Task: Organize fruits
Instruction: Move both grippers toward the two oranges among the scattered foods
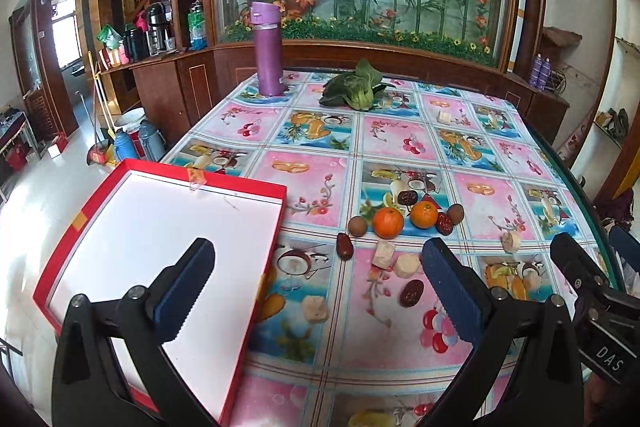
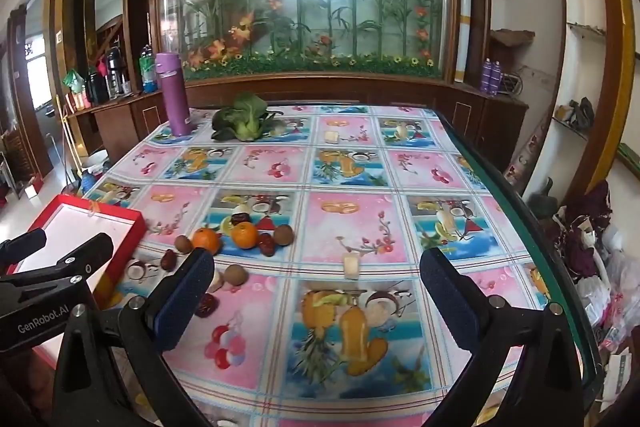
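Note:
Two oranges (image 1: 388,221) (image 1: 424,214) sit mid-table among small brown round fruits (image 1: 357,226), dark red dates (image 1: 344,246) and pale cubes (image 1: 406,265). A red box (image 1: 160,227) with a bare white inside lies at the table's left edge. My left gripper (image 1: 316,291) is open and holds nothing, one finger over the box, the other beside a date (image 1: 411,293). My right gripper (image 2: 316,291) is open too, hanging over the patterned cloth right of the oranges (image 2: 206,239) (image 2: 244,235). A pale cube (image 2: 351,265) lies ahead of it.
A purple flask (image 1: 269,51) and a leafy green vegetable (image 1: 356,87) stand at the table's far end. The table's glass edge (image 2: 520,195) curves along the right, with bags and clothes (image 2: 592,247) on the floor beyond. A wooden cabinet runs behind.

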A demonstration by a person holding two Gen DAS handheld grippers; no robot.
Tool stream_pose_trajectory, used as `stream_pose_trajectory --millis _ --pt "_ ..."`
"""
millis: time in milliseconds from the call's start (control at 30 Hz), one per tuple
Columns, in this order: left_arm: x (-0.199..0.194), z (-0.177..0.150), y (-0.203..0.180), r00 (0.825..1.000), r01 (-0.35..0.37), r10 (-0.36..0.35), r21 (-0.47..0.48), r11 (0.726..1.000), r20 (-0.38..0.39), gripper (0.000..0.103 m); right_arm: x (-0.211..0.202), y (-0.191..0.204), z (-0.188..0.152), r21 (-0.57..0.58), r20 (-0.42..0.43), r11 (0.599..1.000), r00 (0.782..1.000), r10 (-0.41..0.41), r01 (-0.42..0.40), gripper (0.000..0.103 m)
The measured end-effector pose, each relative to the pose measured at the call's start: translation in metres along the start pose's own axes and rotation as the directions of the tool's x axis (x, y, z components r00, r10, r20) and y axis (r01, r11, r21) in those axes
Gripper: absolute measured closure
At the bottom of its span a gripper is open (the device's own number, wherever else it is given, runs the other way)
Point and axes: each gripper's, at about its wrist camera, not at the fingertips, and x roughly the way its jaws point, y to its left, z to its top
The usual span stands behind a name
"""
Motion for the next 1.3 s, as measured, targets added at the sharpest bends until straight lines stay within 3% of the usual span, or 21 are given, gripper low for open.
stream_pose_trajectory --millis 600,967,1300 --pt "-0.009 -0.019 0.025 0.999 0.020 -0.019 -0.041 0.999 0.038 0.000 -0.007 0.021 -0.001 -0.036 0.007 0.999 1.000 0.021 -0.020 0.001" --pt "0.004 -0.036 0.038 0.997 -0.005 0.007 0.027 1.000 -0.078 0.000 0.012 0.018 -0.013 -0.049 -0.052 0.998 0.998 0.030 -0.033 0.001" --pt "0.016 -0.058 0.045 0.989 0.003 0.010 0.085 0.996 -0.149 0.000 0.040 0.024 -0.031 -0.072 -0.149 0.993 0.985 0.086 -0.098 0.004"
